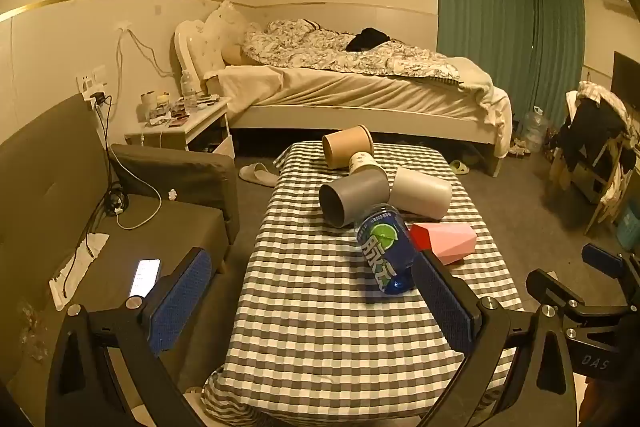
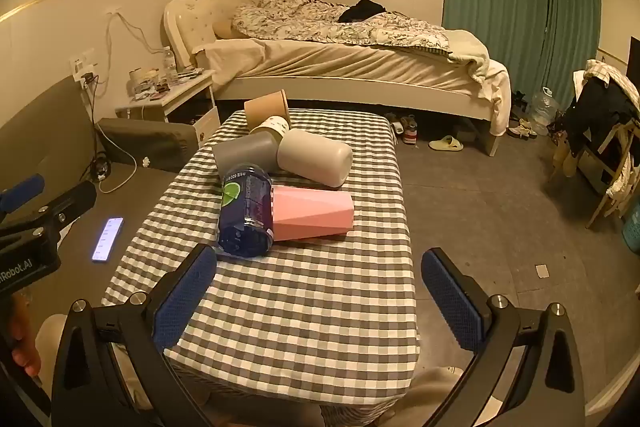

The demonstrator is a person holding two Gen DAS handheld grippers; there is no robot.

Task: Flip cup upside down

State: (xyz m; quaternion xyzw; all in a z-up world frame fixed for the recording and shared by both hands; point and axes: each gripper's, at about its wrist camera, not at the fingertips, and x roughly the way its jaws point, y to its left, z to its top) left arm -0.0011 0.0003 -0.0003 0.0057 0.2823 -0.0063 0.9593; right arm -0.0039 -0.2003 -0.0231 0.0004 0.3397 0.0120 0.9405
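Both the left hand-held gripper [image 1: 312,307] and the right hand-held gripper [image 2: 320,299] gape empty. Several cups lie toppled on the desk [image 2: 304,307]. The pink cup [image 2: 314,213] lies crosswise just ahead of the right one, which is probably nearer.

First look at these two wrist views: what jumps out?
A heap of toppled cups on the checkered table: pink faceted cup nearest, against a blue can, with dark grey cup, pale grey cup and brown paper cup behind. Both grippers, left gripper and right gripper, hover open and empty.
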